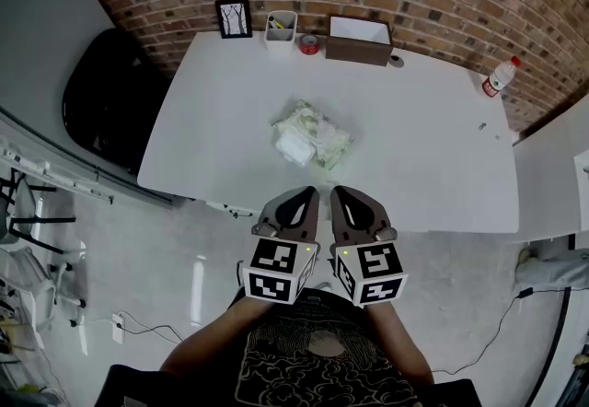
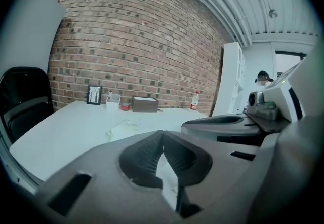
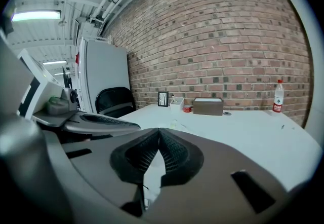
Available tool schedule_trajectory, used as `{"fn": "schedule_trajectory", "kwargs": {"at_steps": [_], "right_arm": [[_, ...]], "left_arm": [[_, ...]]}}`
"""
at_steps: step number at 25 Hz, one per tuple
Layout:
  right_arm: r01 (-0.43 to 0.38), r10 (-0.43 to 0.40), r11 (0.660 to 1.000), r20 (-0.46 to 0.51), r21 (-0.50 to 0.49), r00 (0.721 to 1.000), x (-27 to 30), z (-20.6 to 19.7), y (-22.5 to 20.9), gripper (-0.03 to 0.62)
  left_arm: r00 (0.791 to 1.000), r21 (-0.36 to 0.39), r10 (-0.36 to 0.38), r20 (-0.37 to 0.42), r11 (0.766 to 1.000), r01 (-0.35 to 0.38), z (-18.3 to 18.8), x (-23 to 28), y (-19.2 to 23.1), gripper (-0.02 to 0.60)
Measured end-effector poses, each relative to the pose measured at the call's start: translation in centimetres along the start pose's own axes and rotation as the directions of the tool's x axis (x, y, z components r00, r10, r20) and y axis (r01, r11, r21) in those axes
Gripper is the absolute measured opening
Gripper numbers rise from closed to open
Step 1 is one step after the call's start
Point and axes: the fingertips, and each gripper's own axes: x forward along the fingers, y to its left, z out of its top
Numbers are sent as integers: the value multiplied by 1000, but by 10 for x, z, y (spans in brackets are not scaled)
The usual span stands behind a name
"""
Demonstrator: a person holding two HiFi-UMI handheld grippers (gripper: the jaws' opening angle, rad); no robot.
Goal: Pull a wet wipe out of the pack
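The wet wipe pack (image 1: 311, 135), pale green and white with a crumpled wipe on top, lies in the middle of the white table (image 1: 433, 147). Both grippers hover side by side off the table's near edge, short of the pack and pointing at it. My left gripper (image 1: 312, 191) is shut with nothing in it, its jaw tips touching. My right gripper (image 1: 337, 191) is shut and holds nothing too. In the left gripper view the pack (image 2: 124, 127) lies beyond the closed jaws of the left gripper (image 2: 162, 133). In the right gripper view the right gripper (image 3: 159, 131) hides most of the pack.
Along the table's far edge, by the brick wall, stand a picture frame (image 1: 234, 17), a white holder (image 1: 281, 30), a red roll (image 1: 310, 44) and a brown box (image 1: 359, 40). A water bottle (image 1: 500, 77) stands far right. A black chair (image 1: 106, 101) sits left of the table.
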Motion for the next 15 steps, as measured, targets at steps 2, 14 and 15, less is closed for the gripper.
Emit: {"fn": "schedule_trajectory", "kwargs": {"at_steps": [2, 14, 15], "right_arm": [[-2, 2, 1000, 2, -3, 1000, -3, -1, 2, 17], [-23, 23, 1000, 6, -20, 1000, -5, -5, 10, 17], [-24, 24, 1000, 6, -19, 1000, -5, -6, 10, 16]], "left_arm": [[1000, -2, 4, -2, 1000, -4, -2, -4, -2, 12], [1000, 2, 25, -4, 1000, -25, -9, -11, 0, 12], [1000, 3, 24, -5, 1000, -24, -10, -11, -1, 12]]}}
